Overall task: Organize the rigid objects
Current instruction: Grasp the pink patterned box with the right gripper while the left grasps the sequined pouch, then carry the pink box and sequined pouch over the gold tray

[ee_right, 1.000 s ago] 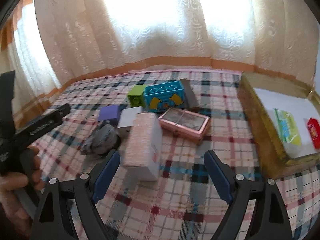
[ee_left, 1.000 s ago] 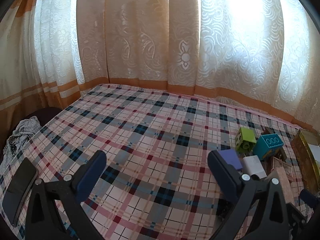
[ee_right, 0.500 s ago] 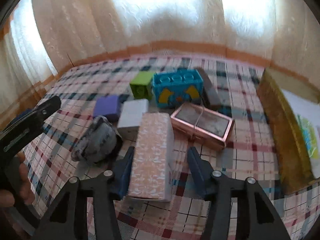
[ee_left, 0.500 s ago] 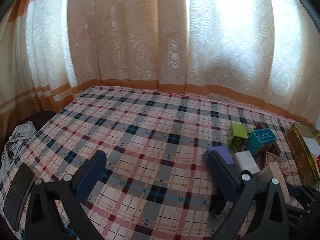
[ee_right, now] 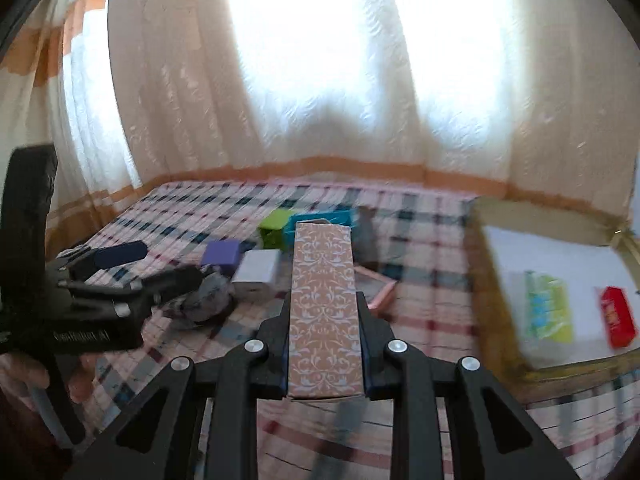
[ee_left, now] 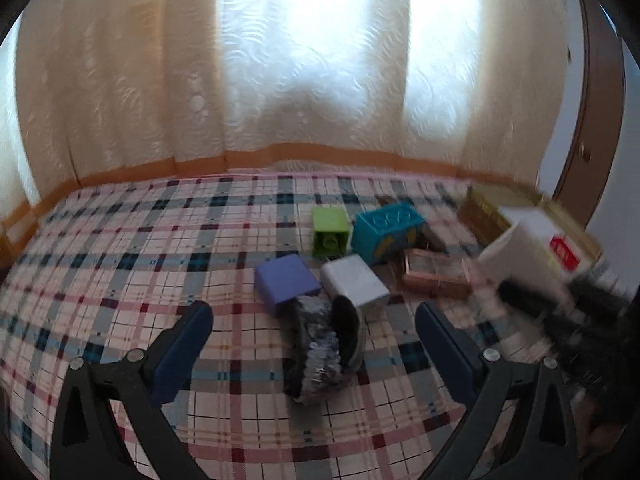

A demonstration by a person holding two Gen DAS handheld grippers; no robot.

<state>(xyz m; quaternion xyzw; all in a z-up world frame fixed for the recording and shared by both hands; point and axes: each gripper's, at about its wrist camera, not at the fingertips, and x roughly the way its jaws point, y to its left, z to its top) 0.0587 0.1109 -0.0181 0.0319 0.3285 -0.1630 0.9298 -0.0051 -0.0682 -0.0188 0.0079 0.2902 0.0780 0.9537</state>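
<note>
My right gripper [ee_right: 325,312] is shut on a tall pink patterned box [ee_right: 323,304] and holds it lifted above the plaid bed; the same box shows blurred in the left wrist view [ee_left: 520,256]. My left gripper [ee_left: 314,320] is open and empty above a grey bundled object [ee_left: 324,352]. On the bed lie a purple box [ee_left: 286,282], a white box [ee_left: 354,284], a green block [ee_left: 330,230], a blue block [ee_left: 386,232] and a rose-gold framed case [ee_left: 434,276]. The left gripper also shows at the left of the right wrist view [ee_right: 116,276].
A gold-rimmed open box [ee_right: 492,280] with a white lining stands at the right; it holds a green packet [ee_right: 546,312] and a red packet [ee_right: 616,316]. Cream curtains [ee_right: 320,80] hang behind the bed. A wooden door frame [ee_left: 592,100] is at the far right.
My right gripper closed on the pink patterned box and lifted it off the bed. My left gripper swung right, so the pile of objects now lies between its fingers.
</note>
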